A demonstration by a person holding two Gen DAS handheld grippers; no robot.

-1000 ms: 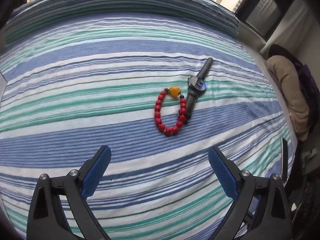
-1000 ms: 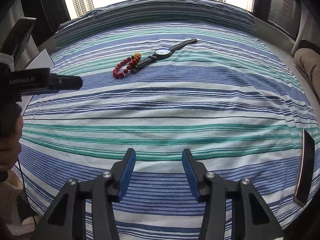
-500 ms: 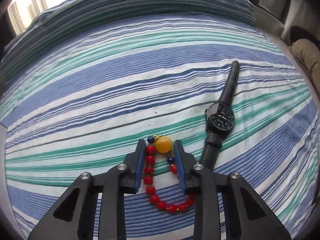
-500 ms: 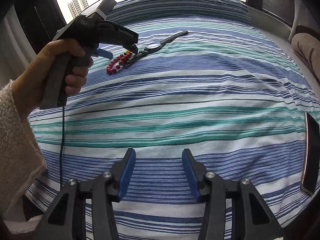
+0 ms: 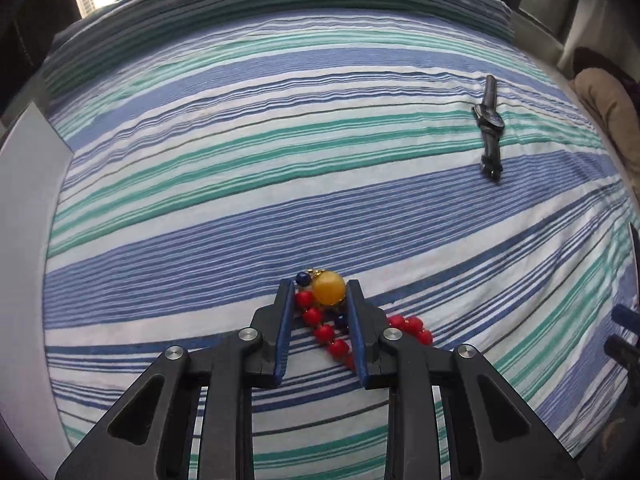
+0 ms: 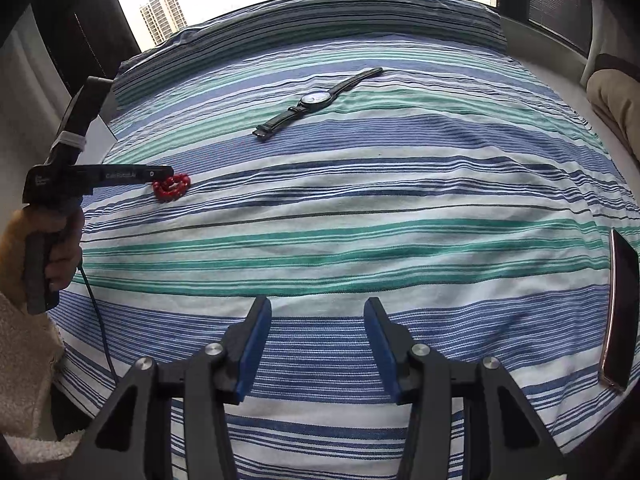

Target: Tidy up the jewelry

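Observation:
A red bead bracelet (image 5: 324,330) with a large amber bead (image 5: 329,289) sits between the blue pads of my left gripper (image 5: 319,292), which is shut on it just above the striped bedspread (image 5: 280,184). The bracelet (image 6: 172,187) also shows in the right wrist view at the left gripper's tip. A black-strapped wristwatch (image 5: 490,130) lies flat at the far right; it also shows in the right wrist view (image 6: 316,100), well apart from the bracelet. My right gripper (image 6: 318,320) is open and empty above the bed's near edge.
A phone (image 6: 620,312) lies at the bed's right edge. A white board (image 5: 24,184) stands at the left edge. A beige cushion (image 6: 620,100) sits beyond the far right. My left hand (image 6: 60,248) holds the left gripper's handle.
My left gripper closed on the bracelet beside the watch and has carried it away from the watch, toward the bed's left side. The right gripper has stayed open and nearly still.

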